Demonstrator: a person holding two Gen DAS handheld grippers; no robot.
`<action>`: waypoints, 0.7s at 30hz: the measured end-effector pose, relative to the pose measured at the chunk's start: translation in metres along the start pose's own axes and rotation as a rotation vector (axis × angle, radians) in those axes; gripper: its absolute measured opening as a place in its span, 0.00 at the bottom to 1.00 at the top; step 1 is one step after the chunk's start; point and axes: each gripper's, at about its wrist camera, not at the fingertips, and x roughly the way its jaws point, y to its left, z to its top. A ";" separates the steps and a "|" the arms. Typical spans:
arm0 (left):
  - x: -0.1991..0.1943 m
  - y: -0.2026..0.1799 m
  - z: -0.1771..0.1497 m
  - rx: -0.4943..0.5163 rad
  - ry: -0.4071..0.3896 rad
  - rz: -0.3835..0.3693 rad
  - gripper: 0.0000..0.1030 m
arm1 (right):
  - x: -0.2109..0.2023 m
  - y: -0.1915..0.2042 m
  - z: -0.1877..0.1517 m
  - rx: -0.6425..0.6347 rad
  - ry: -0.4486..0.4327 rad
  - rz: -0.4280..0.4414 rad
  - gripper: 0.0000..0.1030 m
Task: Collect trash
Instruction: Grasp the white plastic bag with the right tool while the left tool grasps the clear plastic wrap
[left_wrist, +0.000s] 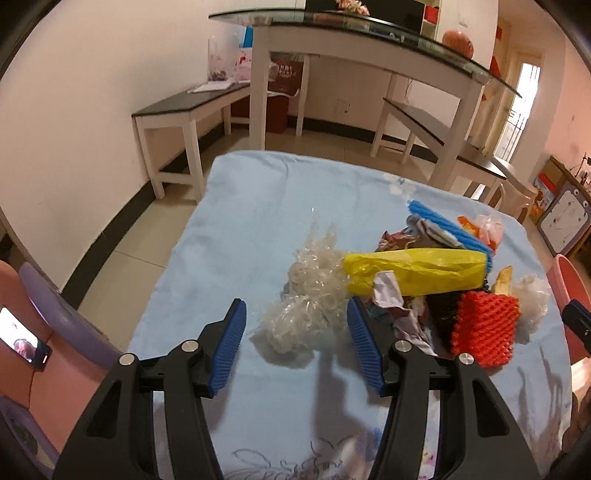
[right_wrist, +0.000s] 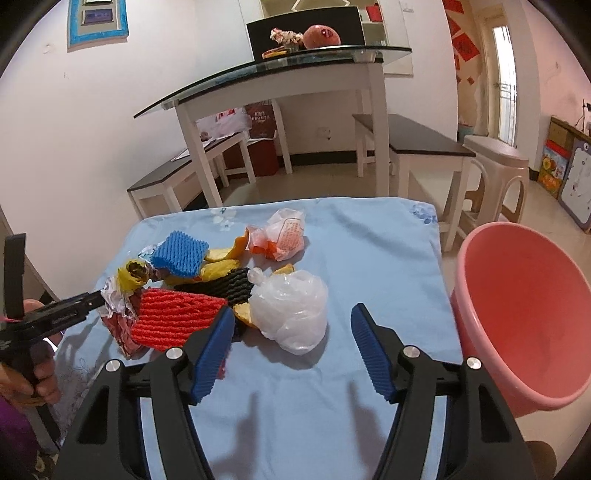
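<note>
- We hold the left gripper (left_wrist: 295, 321) with its blue ribbed pads spread wide and nothing pressed between them. No earlier view lets us say more of the jaws than that.
- The crumpled clear cellophane wad (left_wrist: 308, 295) lies on the light blue flowered cloth (left_wrist: 240, 221) straight ahead of that claw, its near end just between the pad tips. It is the nearest piece of trash to the left hand.
- Its long axis runs away from us and slightly leftward, roughly along the fingers, so we judge a short push forward and down would put the pads on either side of it.
- The right pad sits just beside a crumpled whitish paper scrap (left_wrist: 388, 291) under the yellow plastic bag (left_wrist: 413, 271), which may get pinched along.
- Our right gripper (right_wrist: 293, 325) is likewise wide and empty. The knotted white plastic bag (right_wrist: 291, 310) sits directly ahead between its tips, untouched.
- The pink plastic basin (right_wrist: 524, 314) stands off the cloth's right edge, nearer the right hand, and looks empty.
</note>
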 end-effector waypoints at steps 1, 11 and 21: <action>0.003 0.001 -0.001 -0.001 0.010 -0.010 0.41 | 0.003 -0.001 0.001 0.003 0.011 0.008 0.63; -0.002 0.009 -0.009 -0.029 0.005 -0.051 0.14 | 0.036 -0.010 0.005 0.049 0.086 0.033 0.65; -0.031 0.014 -0.020 -0.046 -0.024 -0.061 0.11 | 0.047 -0.007 0.003 0.058 0.124 0.080 0.20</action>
